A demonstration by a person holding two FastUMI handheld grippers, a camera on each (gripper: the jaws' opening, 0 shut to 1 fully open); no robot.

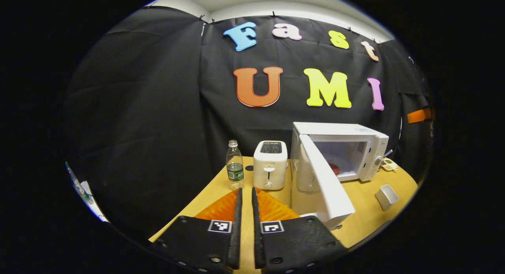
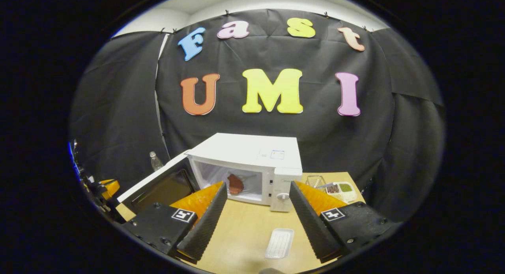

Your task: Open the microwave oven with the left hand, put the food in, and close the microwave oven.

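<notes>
1. Nearest to me in the left gripper view, my left gripper (image 1: pixel 244 195) has its fingers drawn almost together, only a thin slit between them, and nothing held there.
2. In the right gripper view, my right gripper (image 2: pixel 258 203) has its fingers spread wide apart and empty, hanging above the wooden table (image 2: pixel 244 234).
3. Just ahead of the right gripper I see a small white tray (image 2: pixel 279 243) lying flat on the table between the fingers.
4. From the left gripper view, a small white cup (image 1: pixel 386 196) sits on the table to the right, near the microwave door's outer edge.
5. The microwave door (image 1: pixel 325 183) is swung wide open towards me, hinged on the left side of the microwave oven (image 1: pixel 355 151).
6. The food (image 2: pixel 235 184), a reddish-brown piece, lies inside the oven's cavity on its floor; I also catch it behind the door's edge in the left gripper view (image 1: pixel 334 168).
7. Left of the oven stands a white toaster (image 1: pixel 270 164), and just beside that an upright clear water bottle (image 1: pixel 234 164).
8. Right of the oven, I see a wire basket (image 2: pixel 315 181) and a compartment dish (image 2: pixel 341 190) near the table's back edge.
</notes>
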